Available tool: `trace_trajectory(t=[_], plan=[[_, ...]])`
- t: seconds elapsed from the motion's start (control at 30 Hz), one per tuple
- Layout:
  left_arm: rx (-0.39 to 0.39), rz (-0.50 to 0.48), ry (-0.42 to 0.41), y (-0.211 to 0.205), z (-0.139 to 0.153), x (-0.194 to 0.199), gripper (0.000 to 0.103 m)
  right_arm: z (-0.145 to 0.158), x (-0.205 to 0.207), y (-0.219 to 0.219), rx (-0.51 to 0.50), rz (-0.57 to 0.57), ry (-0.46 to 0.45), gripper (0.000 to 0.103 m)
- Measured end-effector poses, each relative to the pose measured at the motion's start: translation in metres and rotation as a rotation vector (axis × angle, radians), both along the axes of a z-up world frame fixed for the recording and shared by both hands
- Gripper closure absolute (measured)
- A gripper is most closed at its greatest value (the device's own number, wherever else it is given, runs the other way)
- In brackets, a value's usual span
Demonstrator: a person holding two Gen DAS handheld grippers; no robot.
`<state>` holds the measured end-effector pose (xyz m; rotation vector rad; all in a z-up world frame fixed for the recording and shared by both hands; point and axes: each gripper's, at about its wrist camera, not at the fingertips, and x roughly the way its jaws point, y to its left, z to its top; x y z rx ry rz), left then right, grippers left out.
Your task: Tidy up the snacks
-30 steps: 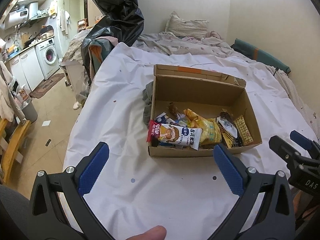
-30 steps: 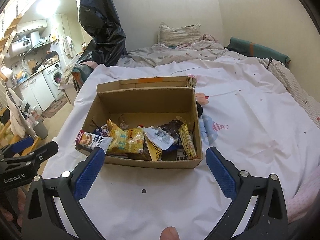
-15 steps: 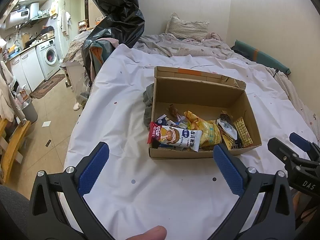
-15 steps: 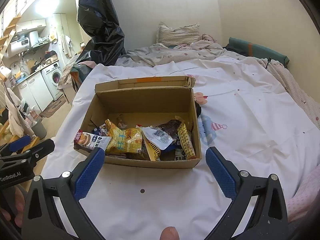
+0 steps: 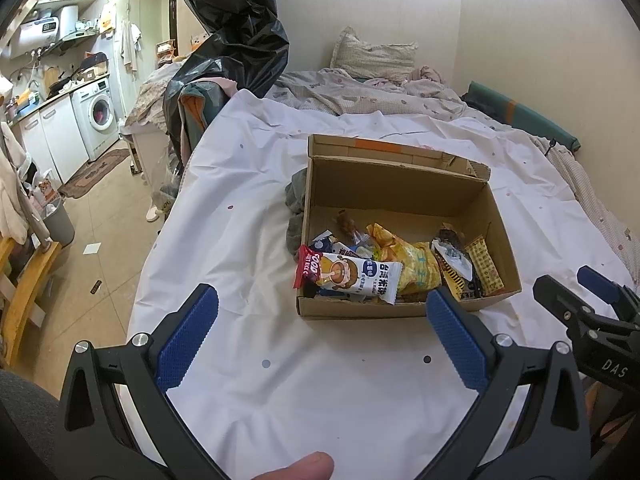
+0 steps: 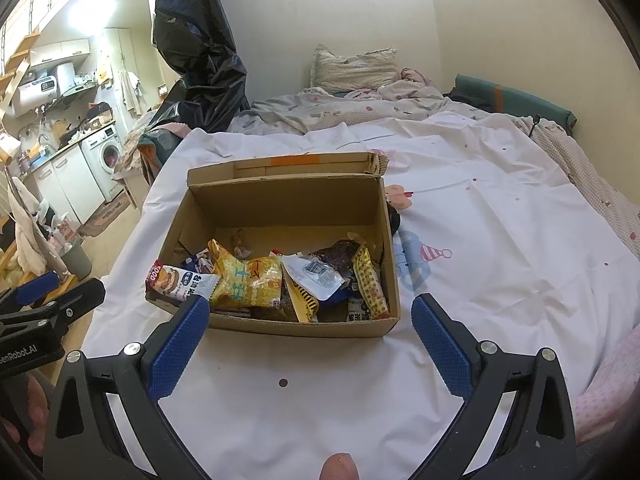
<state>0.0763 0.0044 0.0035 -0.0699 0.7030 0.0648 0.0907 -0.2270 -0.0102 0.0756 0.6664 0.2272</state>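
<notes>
An open cardboard box (image 5: 396,188) (image 6: 280,200) stands on a white sheet and holds several snack packets. A white and red packet (image 5: 352,276) (image 6: 180,280) hangs over its near left corner. A yellow bag (image 5: 412,264) (image 6: 248,280) lies in the middle, a long yellow bar (image 5: 486,266) (image 6: 370,280) at the right. My left gripper (image 5: 320,332) is open and empty, short of the box. My right gripper (image 6: 310,336) is open and empty, just before the box's front wall.
The white sheet (image 5: 240,208) covers a bed with a pillow (image 5: 376,56) and rumpled bedding behind. A grey cloth (image 5: 296,200) lies against the box's left side. A black plastic bag (image 5: 236,36) hangs at the left. The bed's left edge drops to a kitchen floor.
Both grippers have drawn back a little from the box, which sits slightly farther away in both views. Both stay open and empty.
</notes>
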Motion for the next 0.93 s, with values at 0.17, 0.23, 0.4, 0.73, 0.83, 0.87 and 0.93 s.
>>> trace_trajectory(t=[0.17, 0.23, 0.4, 0.73, 0.83, 0.87, 0.93], plan=[[-0.002, -0.009, -0.007, -0.0017, 0.0027, -0.0008, 0.000, 0.0001, 0.0000, -0.0002, 0.001, 0.000, -0.001, 0.000], [-0.008, -0.011, 0.000, -0.0016, 0.0034, -0.0011, 0.000, 0.0002, -0.0001, -0.0003, -0.001, 0.000, -0.001, 0.000], [-0.003, -0.011, 0.000, -0.0026, 0.0032, -0.0012, 0.000, 0.0012, -0.0009, 0.0002, 0.000, -0.001, -0.004, 0.000], [-0.018, -0.014, 0.019, -0.0016, 0.0008, 0.0007, 0.000, 0.0018, -0.0021, 0.0006, 0.001, -0.001, 0.002, 0.000], [-0.019, -0.012, 0.020, -0.0003, 0.0001, 0.0007, 0.000, 0.0018, -0.0025, 0.0012, 0.001, 0.000, 0.002, 0.000], [-0.019, -0.012, 0.019, -0.0002, 0.0002, 0.0007, 0.000, 0.0018, -0.0027, 0.0015, 0.000, 0.001, 0.003, 0.000], [-0.020, -0.013, 0.020, -0.0002, 0.0000, 0.0008, 0.000, 0.0019, -0.0025, 0.0022, -0.001, 0.003, 0.003, 0.000]])
